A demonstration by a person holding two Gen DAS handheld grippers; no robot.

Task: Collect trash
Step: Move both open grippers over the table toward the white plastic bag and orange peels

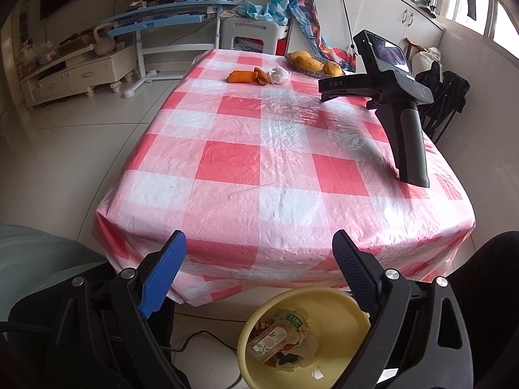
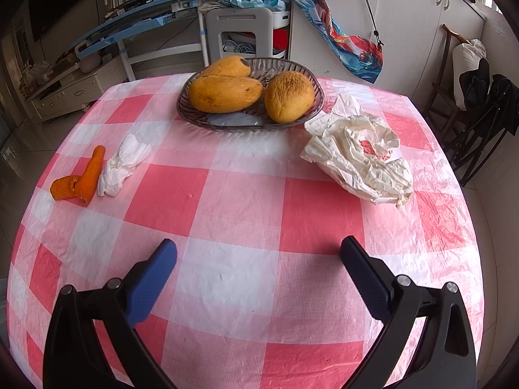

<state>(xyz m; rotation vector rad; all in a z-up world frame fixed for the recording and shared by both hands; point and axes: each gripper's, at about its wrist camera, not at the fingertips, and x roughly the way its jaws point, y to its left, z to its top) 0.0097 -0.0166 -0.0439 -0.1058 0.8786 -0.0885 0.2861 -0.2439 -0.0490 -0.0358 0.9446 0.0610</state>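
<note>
On the red-and-white checked table (image 2: pixel 246 210) lie curled orange peel (image 2: pixel 81 181), a white tissue (image 2: pixel 123 165) beside it, and a crumpled white paper wrapper (image 2: pixel 360 159) at the right. My right gripper (image 2: pixel 259 249) hovers open over the cloth, short of all three and holding nothing. From the left wrist view the peel (image 1: pixel 241 76) and tissue (image 1: pixel 279 74) sit at the table's far end, and the right gripper (image 1: pixel 322 92) hangs above the right side. My left gripper (image 1: pixel 259 243) is open and empty by the near table edge, above a yellow basin (image 1: pixel 340 317) on the floor.
The basin holds a plastic bottle (image 1: pixel 275 337) and scraps of wrapper. A glass dish (image 2: pixel 292 120) with three mangoes stands at the far end. A white stool (image 2: pixel 240 32) and a blue desk stand behind the table, dark chairs (image 2: pixel 480 110) to the right. A cable runs across the floor.
</note>
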